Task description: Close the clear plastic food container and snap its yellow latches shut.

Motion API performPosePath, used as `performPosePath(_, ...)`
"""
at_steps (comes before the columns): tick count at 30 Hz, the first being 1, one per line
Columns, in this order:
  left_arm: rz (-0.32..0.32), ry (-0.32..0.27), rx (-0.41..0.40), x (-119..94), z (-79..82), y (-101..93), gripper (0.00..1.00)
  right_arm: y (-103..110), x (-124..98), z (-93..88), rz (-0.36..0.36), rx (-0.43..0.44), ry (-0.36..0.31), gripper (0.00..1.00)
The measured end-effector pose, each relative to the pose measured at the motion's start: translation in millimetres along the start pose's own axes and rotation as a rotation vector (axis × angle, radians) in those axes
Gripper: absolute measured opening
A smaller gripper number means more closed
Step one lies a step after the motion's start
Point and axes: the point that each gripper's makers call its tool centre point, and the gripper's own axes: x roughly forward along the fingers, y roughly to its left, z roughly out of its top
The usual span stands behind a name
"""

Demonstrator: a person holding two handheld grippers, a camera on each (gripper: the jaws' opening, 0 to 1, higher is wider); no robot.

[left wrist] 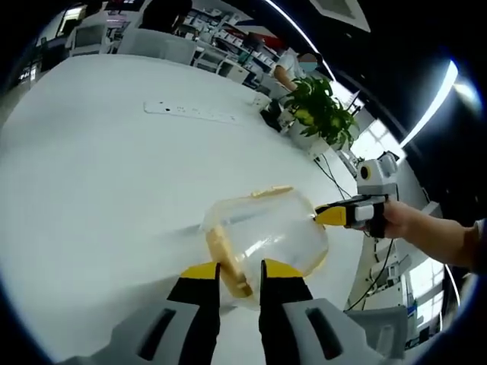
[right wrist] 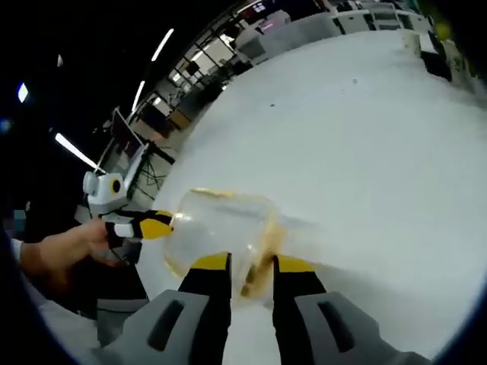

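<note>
I had the clear container (left wrist: pixel 266 236) on the white desk (left wrist: pixel 99 190), left tool (left wrist: pixel 240 272) clamped on its yellow latch (left wrist: pixel 228 258), right tool (right wrist: pixel 252 268) gripping the opposite latch (right wrist: pixel 262 266), open desk beyond both tools

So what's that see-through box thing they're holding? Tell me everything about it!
It's a clear plastic food container with rounded corners and yellow latches along its edges. It looks empty and sits on the white table. The left gripper has one yellow latch between its jaws, and the right gripper has the latch on the opposite side between its jaws. Whether the latches are snapped shut can't be told.
</note>
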Motion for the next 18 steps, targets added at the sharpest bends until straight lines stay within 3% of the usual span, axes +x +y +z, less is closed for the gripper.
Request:
performPosePath(10, -0.01, -0.006, 0.0, 3, 5.4, 1.6, 0.15, 3, -2, 0.6, -0.014, -0.014, -0.013, 0.2)
performPosePath(18, 0.04, 0.036, 0.248, 0, 15.6, 0.3, 0.2, 9, -8, 2.8, -0.094, -0.257, 0.0, 0.26)
